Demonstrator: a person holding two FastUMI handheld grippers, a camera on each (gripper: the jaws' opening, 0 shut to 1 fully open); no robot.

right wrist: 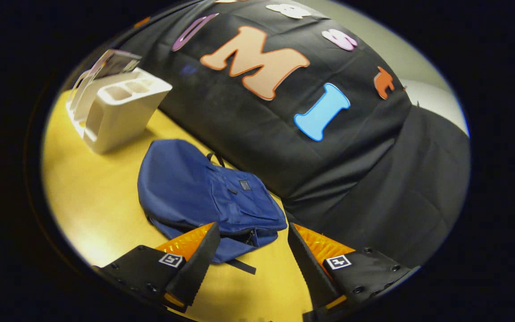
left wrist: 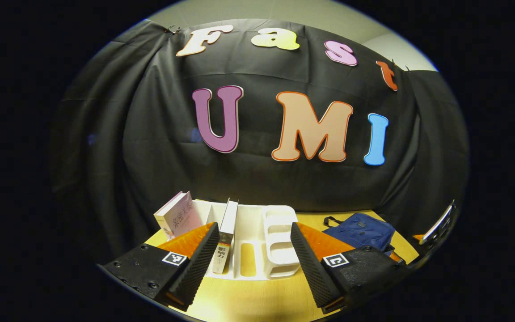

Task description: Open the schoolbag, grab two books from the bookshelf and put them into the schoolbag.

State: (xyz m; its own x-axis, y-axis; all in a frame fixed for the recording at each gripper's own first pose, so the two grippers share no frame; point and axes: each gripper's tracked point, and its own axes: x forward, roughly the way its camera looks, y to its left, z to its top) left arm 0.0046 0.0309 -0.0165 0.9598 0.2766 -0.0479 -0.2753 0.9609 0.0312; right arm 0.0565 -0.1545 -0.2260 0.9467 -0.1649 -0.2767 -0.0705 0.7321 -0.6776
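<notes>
A white plastic bookshelf point(left wrist: 262, 241) stands on the yellow table point(left wrist: 257, 299) straight ahead in the left gripper view. A pale pink book point(left wrist: 178, 219) leans at its left end and a white-spined book point(left wrist: 226, 237) stands in a slot. My left gripper point(left wrist: 254, 248) is open, its fingers reaching toward the shelf with the white-spined book just inside the left finger. The blue schoolbag point(left wrist: 360, 230) lies flat to the right. In the right gripper view the schoolbag point(right wrist: 208, 192) lies closed, and my right gripper point(right wrist: 254, 248) hangs open above its near edge, by the zipper. The bookshelf point(right wrist: 114, 107) stands far left there.
The black cloth wall hangs close behind the shelf and bag. A flat light-edged object point(left wrist: 438, 223) shows at the far right of the left gripper view. Bare yellow tabletop point(right wrist: 92, 205) lies left of the bag and before the shelf.
</notes>
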